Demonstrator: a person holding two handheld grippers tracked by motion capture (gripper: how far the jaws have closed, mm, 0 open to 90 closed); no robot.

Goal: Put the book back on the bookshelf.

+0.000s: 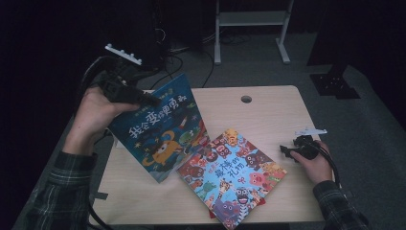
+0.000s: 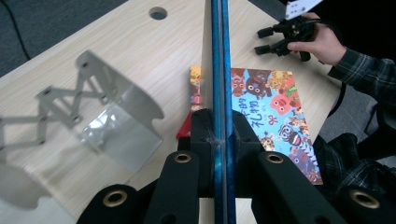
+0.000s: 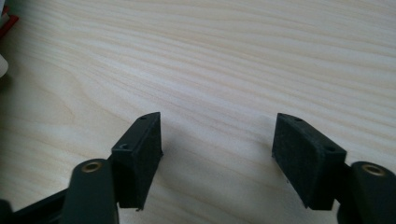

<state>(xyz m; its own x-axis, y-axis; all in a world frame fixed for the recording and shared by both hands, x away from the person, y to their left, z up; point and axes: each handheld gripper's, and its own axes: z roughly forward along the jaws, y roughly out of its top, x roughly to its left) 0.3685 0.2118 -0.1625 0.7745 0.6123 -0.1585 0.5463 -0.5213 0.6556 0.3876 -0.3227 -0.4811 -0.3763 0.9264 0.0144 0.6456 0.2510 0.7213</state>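
We clamp the left gripper (image 1: 143, 98) on the top edge of the blue book (image 1: 160, 127), which we hold tilted above the table (image 1: 268, 108), up and to the left of the colourful book (image 1: 232, 177) lying flat there. To the right of that colourful book, our right gripper (image 1: 286, 152) rests low over bare wood, jaws apart with nothing between them.

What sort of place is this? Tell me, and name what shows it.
Probably a dim lab or recording room: a light wooden desk with a cable hole, grey carpet, and a metal stand's white legs behind.
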